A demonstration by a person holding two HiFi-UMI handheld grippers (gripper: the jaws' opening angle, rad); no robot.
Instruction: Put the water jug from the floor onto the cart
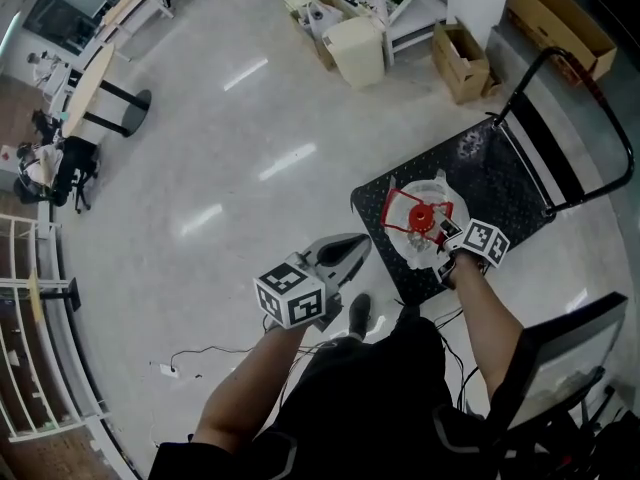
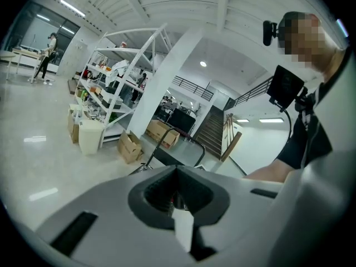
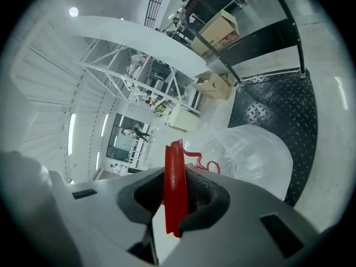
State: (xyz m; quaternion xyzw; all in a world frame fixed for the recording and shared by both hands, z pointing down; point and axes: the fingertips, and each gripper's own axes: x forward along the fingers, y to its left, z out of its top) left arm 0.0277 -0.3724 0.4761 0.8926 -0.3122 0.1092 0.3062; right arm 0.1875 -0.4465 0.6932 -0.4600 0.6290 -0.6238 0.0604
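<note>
The water jug (image 1: 418, 248) is clear plastic with a red cap and a red carry handle (image 1: 408, 206). It stands on the near end of the cart's black checker-plate deck (image 1: 495, 173). My right gripper (image 1: 447, 240) is shut on that red handle (image 3: 174, 177), which runs upright between the jaws, with the jug's clear body (image 3: 258, 154) just beyond over the deck (image 3: 278, 107). My left gripper (image 1: 352, 251) hangs over the bare floor to the left of the cart, shut with nothing in it (image 2: 177, 174). Beyond it the cart's handle bar (image 2: 179, 139) shows.
The cart's tall black handle bar (image 1: 590, 83) rises at its far end. Cardboard boxes (image 1: 460, 63) and a white bin (image 1: 357, 50) stand by shelving beyond the cart. Cables (image 1: 200, 358) lie on the floor near my feet. A dark chair (image 1: 560, 358) is at my right.
</note>
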